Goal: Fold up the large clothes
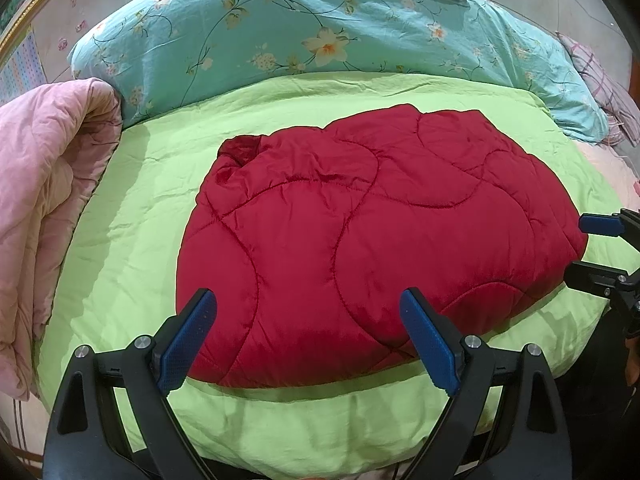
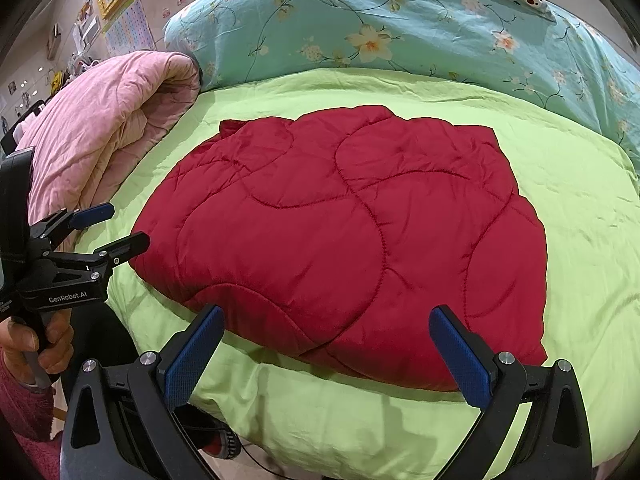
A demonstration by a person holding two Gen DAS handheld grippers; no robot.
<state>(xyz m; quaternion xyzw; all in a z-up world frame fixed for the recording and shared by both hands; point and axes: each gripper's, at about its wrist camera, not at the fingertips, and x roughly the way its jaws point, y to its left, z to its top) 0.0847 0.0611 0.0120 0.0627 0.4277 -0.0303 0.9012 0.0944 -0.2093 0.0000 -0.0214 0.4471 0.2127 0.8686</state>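
Green bedsheet [image 1: 132,216] under folded red quilted garment [image 1: 360,232]; left claw [image 1: 308,336] apart; right claw [image 2: 326,350] apart, empty.

Open green sheet [image 2: 580,208] is seen all round the red quilt [image 2: 340,240], widest on the right. The left side is hemmed in by the pink quilt [image 2: 104,128]; the far edge is blocked by the floral duvet [image 2: 400,20].
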